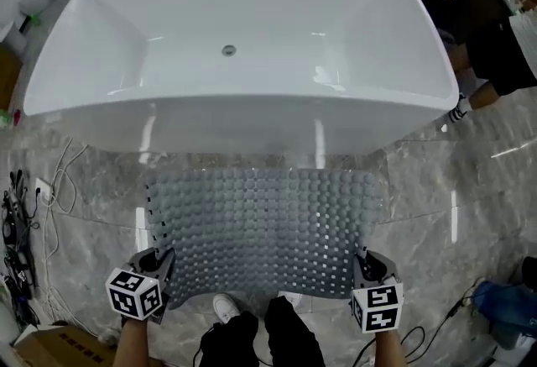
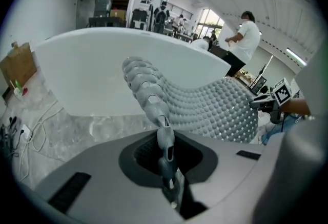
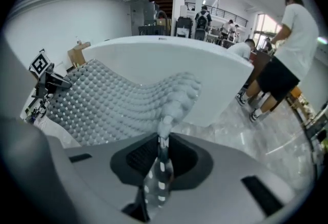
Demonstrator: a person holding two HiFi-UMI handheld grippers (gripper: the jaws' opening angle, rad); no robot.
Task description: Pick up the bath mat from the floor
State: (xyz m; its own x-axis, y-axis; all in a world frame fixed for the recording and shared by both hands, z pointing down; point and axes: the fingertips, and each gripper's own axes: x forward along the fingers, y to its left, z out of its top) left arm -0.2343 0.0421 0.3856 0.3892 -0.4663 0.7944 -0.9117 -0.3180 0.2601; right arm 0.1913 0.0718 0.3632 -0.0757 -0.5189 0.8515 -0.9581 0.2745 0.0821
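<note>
The grey bubbled bath mat (image 1: 264, 227) hangs stretched between my two grippers in front of the white bathtub (image 1: 235, 29), its near edge lifted. My left gripper (image 1: 159, 266) is shut on the mat's near left corner; in the left gripper view the mat (image 2: 205, 102) runs from the pinched edge (image 2: 166, 151) toward the other gripper. My right gripper (image 1: 367, 266) is shut on the near right corner, and the mat (image 3: 102, 100) sags away from the jaws (image 3: 161, 159) in the right gripper view.
The bathtub (image 3: 169, 74) stands close ahead on a grey marble floor (image 1: 470, 189). Cables (image 1: 46, 189) lie at the left, a blue object (image 1: 503, 306) at the right. People (image 1: 470, 13) stand at the far right. My shoes (image 1: 226, 306) are below the mat.
</note>
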